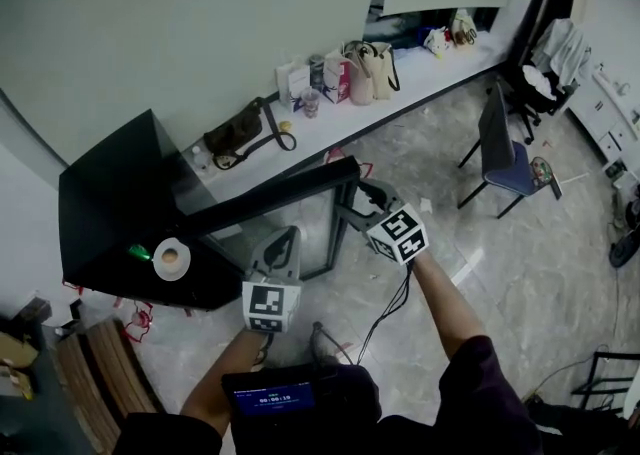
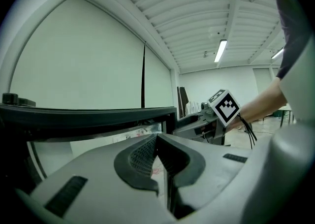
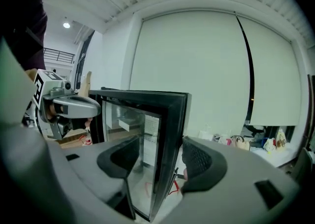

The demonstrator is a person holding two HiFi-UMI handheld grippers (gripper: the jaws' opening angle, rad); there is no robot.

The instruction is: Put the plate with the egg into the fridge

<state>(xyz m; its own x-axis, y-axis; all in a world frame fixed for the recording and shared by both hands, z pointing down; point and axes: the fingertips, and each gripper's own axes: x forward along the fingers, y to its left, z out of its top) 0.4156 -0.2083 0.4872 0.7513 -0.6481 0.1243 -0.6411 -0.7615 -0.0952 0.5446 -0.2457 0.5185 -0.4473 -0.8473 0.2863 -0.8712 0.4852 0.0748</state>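
- One fridge is counted, with one door.
- One plate is counted by the front edge of the fridge top, with one egg on it.
- Two grippers are counted: left gripper and right gripper.
- One chair is counted.
- One dark bag and one beige bag are counted on the counter.

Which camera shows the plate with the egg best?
The head view: it looks down on the plate, with the egg on it, standing on top of the black fridge. Neither gripper view shows the plate; both face the fridge's open door.
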